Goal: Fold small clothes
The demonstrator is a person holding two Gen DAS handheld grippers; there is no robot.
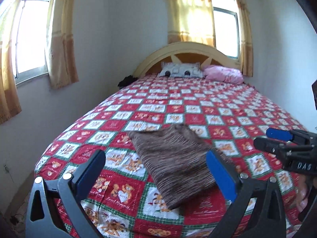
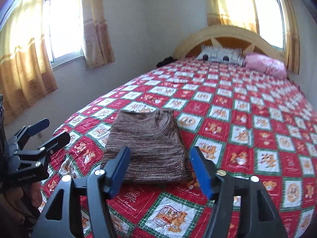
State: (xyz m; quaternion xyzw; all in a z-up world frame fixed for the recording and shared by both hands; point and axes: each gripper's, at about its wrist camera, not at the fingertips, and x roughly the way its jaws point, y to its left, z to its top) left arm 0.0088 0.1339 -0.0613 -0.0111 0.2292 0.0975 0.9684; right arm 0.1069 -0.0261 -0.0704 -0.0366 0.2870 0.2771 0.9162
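Observation:
A brown striped knitted garment (image 1: 174, 162) lies folded into a compact rectangle on the bed; it also shows in the right wrist view (image 2: 148, 146). My left gripper (image 1: 156, 160) is open and empty, held above the garment's near end, with its jaws wide apart. It also shows at the left edge of the right wrist view (image 2: 54, 130). My right gripper (image 2: 159, 155) is open and empty, just above and before the garment's near edge. It also shows at the right of the left wrist view (image 1: 265, 137).
The bed has a red, white and green teddy-bear quilt (image 1: 198, 103). A grey pillow (image 1: 181, 70) and a pink pillow (image 1: 223, 73) lie by the wooden headboard (image 1: 188, 49). A dark item (image 1: 126, 80) sits at the bed's far left corner. Curtained windows are on both walls.

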